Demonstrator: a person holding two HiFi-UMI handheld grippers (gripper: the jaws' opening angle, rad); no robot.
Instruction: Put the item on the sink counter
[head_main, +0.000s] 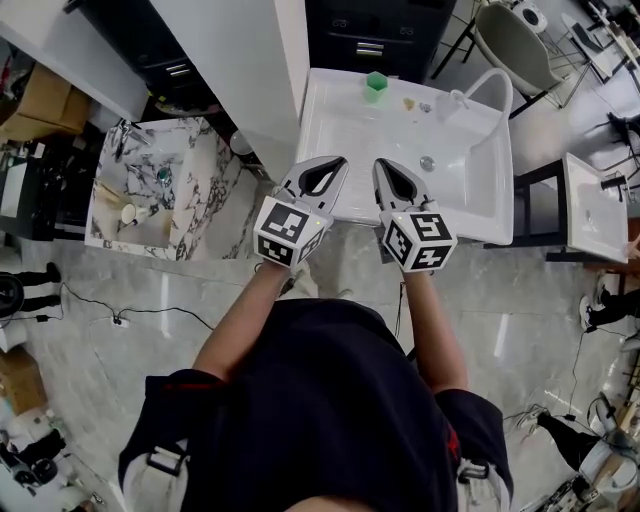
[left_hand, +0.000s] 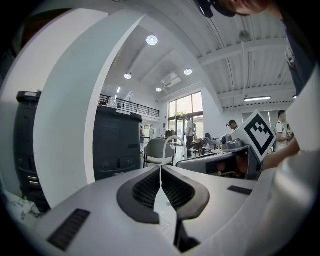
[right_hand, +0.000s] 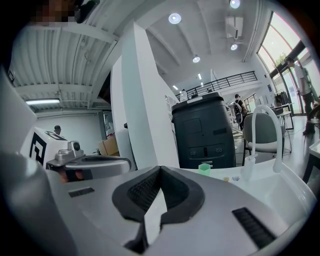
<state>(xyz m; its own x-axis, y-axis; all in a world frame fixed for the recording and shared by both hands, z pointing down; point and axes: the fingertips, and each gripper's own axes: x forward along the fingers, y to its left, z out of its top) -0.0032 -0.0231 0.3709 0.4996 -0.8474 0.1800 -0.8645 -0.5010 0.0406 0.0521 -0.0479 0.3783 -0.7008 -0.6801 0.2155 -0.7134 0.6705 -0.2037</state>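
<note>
Left gripper (left_hand: 160, 169) and right gripper (right_hand: 160, 170): jaws of each closed tip to tip, nothing between them, held side by side over the front edge of the white sink (head_main: 335, 130). Item: small green cup (head_main: 376, 85), upright on the sink's back ledge, well ahead of both. Handling, as judged: light, rigid, smooth-walled, easily tipped; pinch across the side wall at mid-height.

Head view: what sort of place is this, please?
Probably a lab or showroom hall, not a home bathroom: a white sink, a marble sink and cables on the open floor.

No legible text, label, brand or number visible.
</note>
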